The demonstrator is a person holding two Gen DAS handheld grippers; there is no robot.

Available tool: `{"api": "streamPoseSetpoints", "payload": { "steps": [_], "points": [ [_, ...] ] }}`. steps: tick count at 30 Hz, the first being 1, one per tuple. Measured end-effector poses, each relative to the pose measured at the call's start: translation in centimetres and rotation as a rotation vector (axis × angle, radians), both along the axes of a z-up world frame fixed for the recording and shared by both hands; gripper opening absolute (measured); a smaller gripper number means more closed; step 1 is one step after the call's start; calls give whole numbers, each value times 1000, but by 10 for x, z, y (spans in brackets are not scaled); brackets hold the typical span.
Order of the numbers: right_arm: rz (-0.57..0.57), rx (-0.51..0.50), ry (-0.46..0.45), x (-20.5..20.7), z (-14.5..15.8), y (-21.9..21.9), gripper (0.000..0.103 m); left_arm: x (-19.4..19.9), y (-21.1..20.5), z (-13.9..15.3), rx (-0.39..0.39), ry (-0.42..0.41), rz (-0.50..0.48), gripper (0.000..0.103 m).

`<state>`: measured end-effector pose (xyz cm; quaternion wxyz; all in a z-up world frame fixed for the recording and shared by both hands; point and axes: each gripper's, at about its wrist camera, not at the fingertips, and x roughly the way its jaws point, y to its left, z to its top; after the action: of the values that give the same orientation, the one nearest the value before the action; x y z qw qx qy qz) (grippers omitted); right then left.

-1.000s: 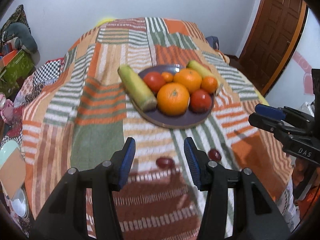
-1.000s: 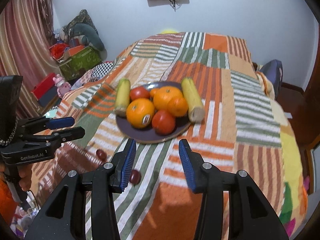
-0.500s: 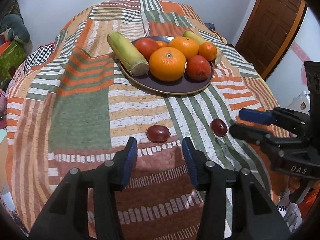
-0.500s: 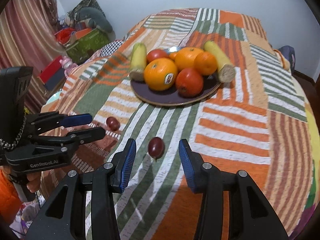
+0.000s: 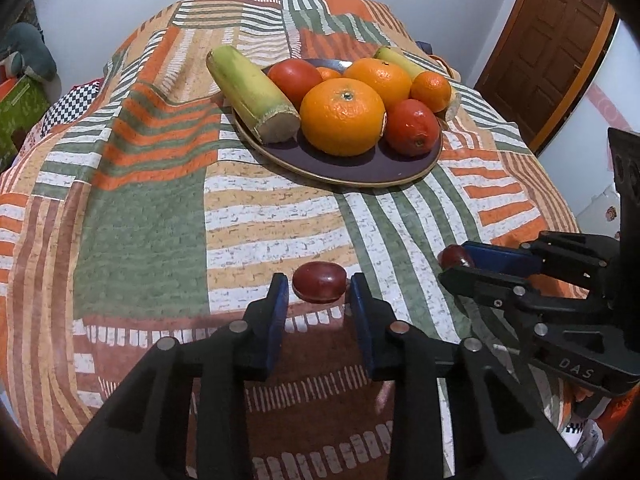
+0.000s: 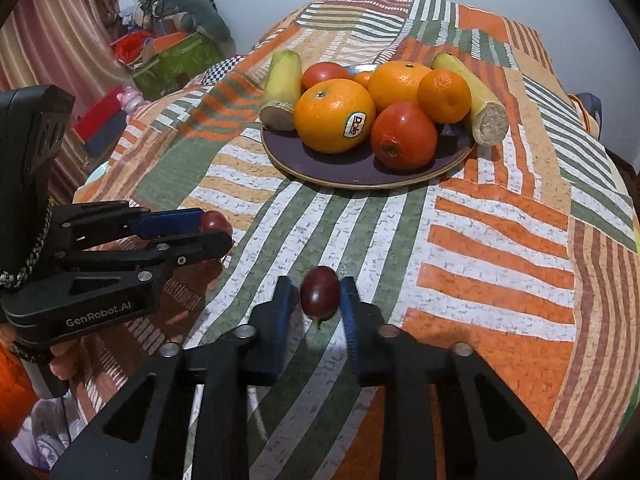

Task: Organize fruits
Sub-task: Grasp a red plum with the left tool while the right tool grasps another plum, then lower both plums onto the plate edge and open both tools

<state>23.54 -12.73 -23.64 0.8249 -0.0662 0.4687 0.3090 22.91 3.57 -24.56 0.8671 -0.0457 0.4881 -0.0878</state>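
Note:
On the patchwork bedspread lie two dark red grapes. In the left wrist view one grape (image 5: 319, 287) sits between the blue pads of my left gripper (image 5: 319, 280). Those jaws are closing, and both pads touch its sides. My right gripper (image 6: 320, 284) is closing the same way on the other grape (image 6: 320, 297). Each gripper also shows in the other's view: the right gripper (image 5: 454, 263) with its grape (image 5: 451, 255), and the left gripper (image 6: 216, 225) with its grape (image 6: 215, 220). Behind them, a dark plate (image 5: 360, 176) (image 6: 352, 174) carries oranges, red fruits and two yellow-green stalks.
The bedspread (image 5: 140, 220) falls away at its left and right edges. A brown door (image 5: 552, 48) stands at the far right. Boxes and soft clutter (image 6: 172, 60) pile up at the far left beside a striped curtain (image 6: 52, 40). A hand (image 6: 64, 364) holds the left gripper.
Both grippers have come down and forward onto the grapes. Their jaws, wide apart before, now sit narrowed against a grape each.

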Motion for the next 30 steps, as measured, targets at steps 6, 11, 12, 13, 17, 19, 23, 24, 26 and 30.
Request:
{"api": "streamPoseSetpoints", "payload": {
  "steps": [6,11,12,13,17,19,23,24,26,30],
  "points": [
    [-2,6,-9,1,2,-2,18,-2,1,3,-8,-4,2,28],
    [-3,23,-28,3,10,-3,18,0,3,11,-13,-18,6,28],
    [-5,29,-34,4,13,-4,18,0,4,13,-15,-24,6,28],
    [-6,33,-38,5,15,-4,18,1,4,16,-17,-30,7,28],
    [-13,55,-58,12,24,-4,18,7,2,28,-11,-62,0,28],
    [-15,61,-68,16,28,-2,18,11,0,33,-1,-75,-7,28],
    [-17,66,-87,25,33,1,18,23,-2,38,1,-90,-14,28],
    [-17,67,-90,29,34,2,18,26,-2,39,0,-92,-16,28],
    [-17,65,-95,34,35,4,18,33,-3,39,-4,-91,-21,28],
    [-17,58,-94,44,32,8,18,45,-5,36,-17,-84,-30,28]
  ]
}}
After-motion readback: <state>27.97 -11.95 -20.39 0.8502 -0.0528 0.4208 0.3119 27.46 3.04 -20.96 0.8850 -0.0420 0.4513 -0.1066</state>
